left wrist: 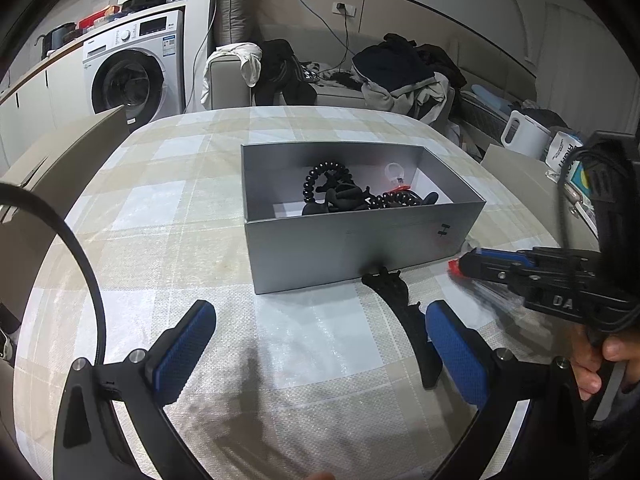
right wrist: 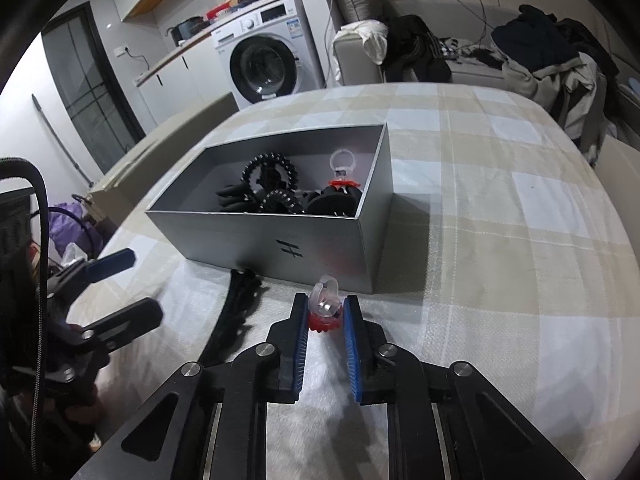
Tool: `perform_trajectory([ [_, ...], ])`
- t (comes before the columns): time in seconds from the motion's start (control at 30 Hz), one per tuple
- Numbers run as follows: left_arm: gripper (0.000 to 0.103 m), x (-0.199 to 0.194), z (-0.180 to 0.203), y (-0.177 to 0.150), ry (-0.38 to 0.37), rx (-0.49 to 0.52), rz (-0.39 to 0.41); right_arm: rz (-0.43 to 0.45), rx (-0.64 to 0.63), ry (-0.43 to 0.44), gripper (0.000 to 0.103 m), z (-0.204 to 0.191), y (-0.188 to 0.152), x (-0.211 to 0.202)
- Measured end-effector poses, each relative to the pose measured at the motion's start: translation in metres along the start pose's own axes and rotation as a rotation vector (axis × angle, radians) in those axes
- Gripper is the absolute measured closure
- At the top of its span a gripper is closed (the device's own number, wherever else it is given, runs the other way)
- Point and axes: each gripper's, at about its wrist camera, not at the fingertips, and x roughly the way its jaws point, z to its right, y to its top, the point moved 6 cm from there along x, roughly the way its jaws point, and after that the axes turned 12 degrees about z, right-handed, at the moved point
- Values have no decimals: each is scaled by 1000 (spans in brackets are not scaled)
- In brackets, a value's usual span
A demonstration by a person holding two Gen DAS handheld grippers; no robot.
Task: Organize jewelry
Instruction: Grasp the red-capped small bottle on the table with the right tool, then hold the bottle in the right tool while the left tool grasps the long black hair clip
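Pickup step: right gripper (right wrist: 326, 316) clamped on red-and-clear ring (right wrist: 325, 309) on tablecloth, grey box (right wrist: 280, 240) just ahead. Left gripper (left wrist: 320, 356) spread wide, empty, black hair clip (left wrist: 404, 312) beside right finger. Next likely: lift ring over box wall, release inside.

Ahead of your right gripper (right wrist: 326, 316), the grey box (right wrist: 256, 240) shows a black mark like a tilted "H" (right wrist: 291, 249) on its near wall. From your left gripper (left wrist: 320, 348), the right gripper's black body (left wrist: 568, 292) off to the right carries raised letters "DA" (left wrist: 561, 301), the rest hidden. Beyond it, a white bag (left wrist: 564, 152) bears dark print reading roughly "HIGH". The washing machine's (right wrist: 272, 56) labels are too small to read.
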Motion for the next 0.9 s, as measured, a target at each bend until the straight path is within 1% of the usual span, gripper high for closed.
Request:
perform_trajectory([
  [0.2, 1, 2, 12, -2, -23, 30, -15, 29, 47, 0, 87, 6, 1, -17],
  [0.47, 1, 6, 25, -5, -45, 73, -47, 30, 56, -14, 87, 11, -3, -25],
  [0.63, 1, 6, 31, -4, -66, 83, -48, 33, 55, -12, 87, 10, -4, -26],
  [0.67, 2, 7, 31, -4, -69, 85, -49, 33, 54, -12, 87, 10, -4, -26],
  [0.73, 8, 8, 33, -4, -83, 92, -54, 35, 52, -14, 87, 11, -4, -27],
  [0.8, 17, 9, 36, -5, -91, 94, -62, 37, 53, -14, 87, 11, -4, -28],
  [0.87, 21, 10, 37, -5, -89, 99, -64, 37, 52, -15, 87, 11, -4, -28],
  [0.9, 25, 11, 38, -5, -92, 102, -65, 38, 52, -16, 87, 11, -4, -28],
])
